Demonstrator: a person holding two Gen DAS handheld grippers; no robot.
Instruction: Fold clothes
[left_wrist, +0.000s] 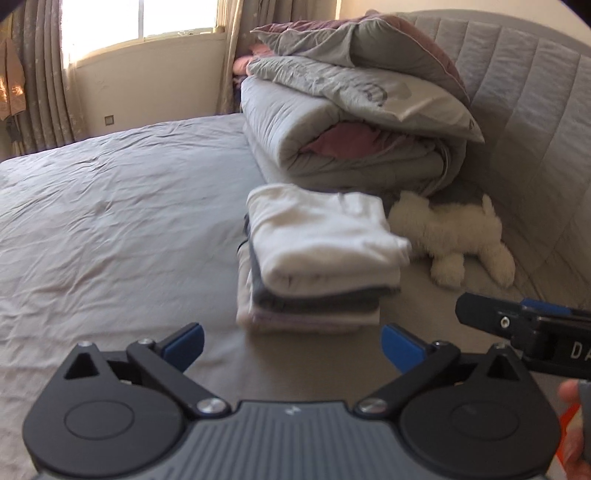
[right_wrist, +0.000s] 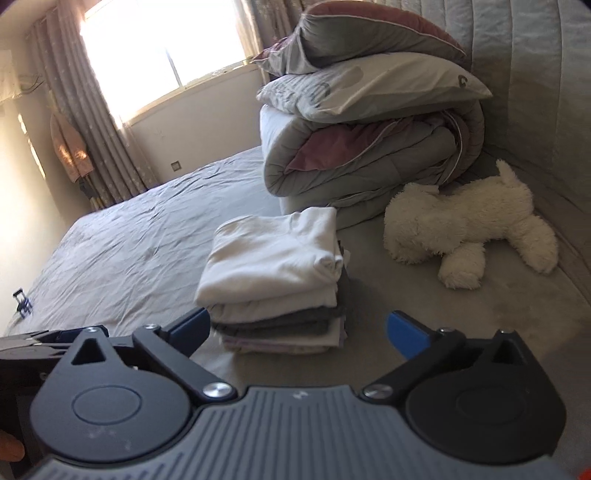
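Folded clothes stack (left_wrist: 317, 258) on bed | left claw (left_wrist: 291, 345), right claw (right_wrist: 297, 332) spread wide, angled down, empty

Left gripper (left_wrist: 291, 347): dark grey ribbed body at the bottom, with a tiny white mark in the middle. 2 big round black plates, 1 on each side, each with a ring pressed in. Black arms joined by shiny silver screws. 2 fingers (left_wrist: 184, 341) with bright blue pads at the tips.

Right gripper (right_wrist: 297, 334): same look, grey ribs, black round plates, silver screws, blue pads (right_wrist: 408, 332). From the left camera, black side with white letters "DA", 1 small silver screw and a blue strip on top. Bit of orange at the lower right edge there, beside part of a hand (left_wrist: 570, 435).
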